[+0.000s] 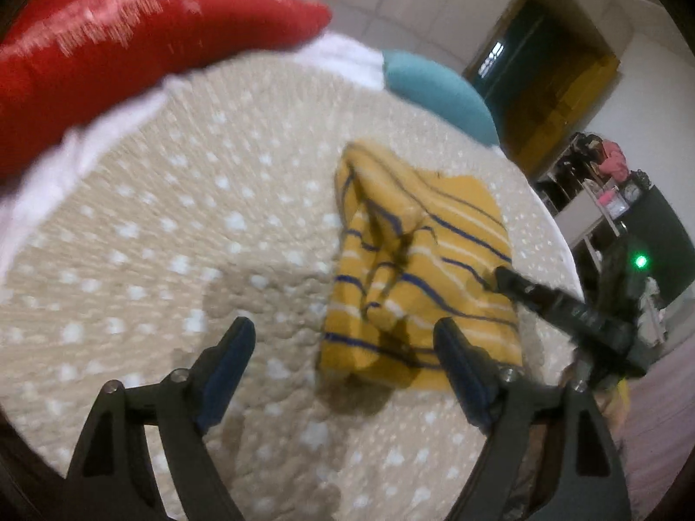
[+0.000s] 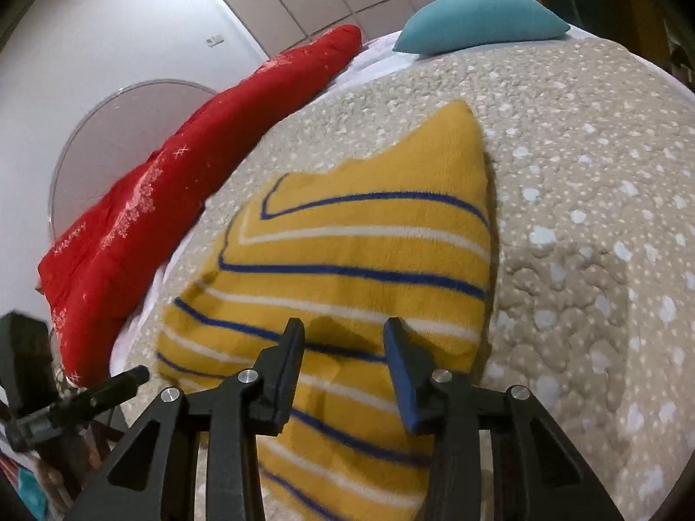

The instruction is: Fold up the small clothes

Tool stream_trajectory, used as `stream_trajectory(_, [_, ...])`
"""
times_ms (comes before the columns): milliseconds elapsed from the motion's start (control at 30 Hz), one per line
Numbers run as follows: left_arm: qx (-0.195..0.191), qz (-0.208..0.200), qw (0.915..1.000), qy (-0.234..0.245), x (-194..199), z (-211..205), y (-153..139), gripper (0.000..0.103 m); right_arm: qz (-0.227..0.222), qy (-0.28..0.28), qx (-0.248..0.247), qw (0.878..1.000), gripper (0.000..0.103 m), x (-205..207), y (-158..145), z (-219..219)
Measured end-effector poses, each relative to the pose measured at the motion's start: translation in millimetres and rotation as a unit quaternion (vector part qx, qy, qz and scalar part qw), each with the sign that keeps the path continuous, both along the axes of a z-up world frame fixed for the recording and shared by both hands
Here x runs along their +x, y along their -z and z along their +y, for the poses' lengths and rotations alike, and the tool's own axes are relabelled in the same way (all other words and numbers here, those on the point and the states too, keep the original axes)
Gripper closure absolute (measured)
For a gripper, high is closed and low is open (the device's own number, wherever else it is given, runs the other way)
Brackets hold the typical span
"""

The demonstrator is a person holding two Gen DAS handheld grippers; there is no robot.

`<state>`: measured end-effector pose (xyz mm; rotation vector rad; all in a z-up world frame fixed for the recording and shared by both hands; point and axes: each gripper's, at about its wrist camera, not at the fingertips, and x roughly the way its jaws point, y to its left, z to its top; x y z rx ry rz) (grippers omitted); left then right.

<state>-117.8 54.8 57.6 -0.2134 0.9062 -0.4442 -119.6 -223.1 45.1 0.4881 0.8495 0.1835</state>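
Observation:
A yellow fleece garment (image 1: 417, 260) with blue and white stripes lies rumpled on a beige spotted blanket (image 1: 173, 239). My left gripper (image 1: 347, 338) stands open just in front of the garment's near left corner, and only its right finger overlaps the cloth. In the right wrist view the garment (image 2: 360, 239) fills the middle. My right gripper (image 2: 345, 334) hovers over its near part, jaws half apart, with a low ridge of cloth between the pads that is not clearly pinched. From the left wrist view, the right gripper (image 1: 512, 280) reaches onto the garment's right edge.
A red quilted cover (image 2: 173, 199) runs along the bed's far side on a white sheet (image 1: 347, 54). A teal pillow (image 2: 478, 21) sits at the head. Beyond the bed's right edge are a doorway (image 1: 551, 65) and a cluttered shelf (image 1: 599, 191).

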Motion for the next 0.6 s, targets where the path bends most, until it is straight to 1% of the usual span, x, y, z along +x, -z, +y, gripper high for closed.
stream_trajectory(33, [0.002,-0.014,0.9999,-0.005,-9,5,-4,0.018,-0.016,-0.001,0.016,1.000,0.061,-4,-9,-2])
stream_trajectory(100, [0.002,-0.027,0.9996,-0.011,-14,6,-6,0.017,-0.048,0.001,0.046,0.998,0.061,-8,-28,-9])
stream_trajectory(133, [0.002,-0.033,0.9994,-0.014,-20,8,-7,0.017,-0.061,0.003,0.064,0.996,0.061,-5,-38,-12])
stream_trajectory(167, [0.002,-0.036,0.9992,-0.016,-17,8,-8,0.017,-0.065,-0.001,0.082,0.994,0.060,1,-44,-15])
stream_trajectory(200, [0.004,-0.041,0.9990,-0.018,-20,7,-8,0.017,-0.064,-0.007,0.105,0.992,0.059,13,-46,-15])
stream_trajectory(233, [0.006,-0.046,0.9987,-0.022,-24,7,-9,0.017,-0.056,-0.015,0.131,0.990,0.055,27,-43,-18])
stream_trajectory(267, [0.007,-0.048,0.9986,-0.024,-25,7,-10,0.017,-0.044,-0.014,0.149,0.988,0.054,40,-36,-18])
stream_trajectory(300, [0.006,-0.050,0.9984,-0.024,-27,7,-11,0.017,-0.024,-0.003,0.161,0.987,0.053,55,-23,-21])
stream_trajectory(333, [0.007,-0.053,0.9983,-0.024,-28,5,-12,0.017,0.008,0.019,0.163,0.986,0.055,70,-2,-26])
stream_trajectory(367, [0.010,-0.056,0.9981,-0.025,-31,7,-14,0.017,0.031,0.031,0.174,0.984,0.067,80,16,-29])
stream_trajectory(400, [0.014,-0.062,0.9976,-0.025,-33,7,-15,0.017,0.039,0.048,0.193,0.979,0.082,85,34,-35])
stream_trajectory(433, [0.019,-0.069,0.9971,-0.027,-34,8,-15,0.017,0.037,0.066,0.194,0.978,0.103,85,39,-42])
stream_trajectory(467, [0.026,-0.080,0.9960,-0.031,-35,9,-16,0.017,0.042,0.075,0.202,0.976,0.103,85,45,-47])
stream_trajectory(500, [0.032,-0.089,0.9948,-0.038,-37,11,-18,0.016,0.042,0.071,0.217,0.973,0.103,84,47,-50])
stream_trajectory(533, [0.033,-0.096,0.9940,-0.042,-39,13,-20,0.015,0.044,0.068,0.215,0.973,0.103,82,44,-50])
stream_trajectory(567, [0.031,-0.104,0.9930,-0.048,-41,16,-22,0.013,0.042,0.068,0.214,0.974,0.101,78,39,-49])
stream_trajectory(600, [0.029,-0.106,0.9926,-0.052,-40,17,-22,0.012,0.031,0.067,0.220,0.973,0.092,71,31,-49])
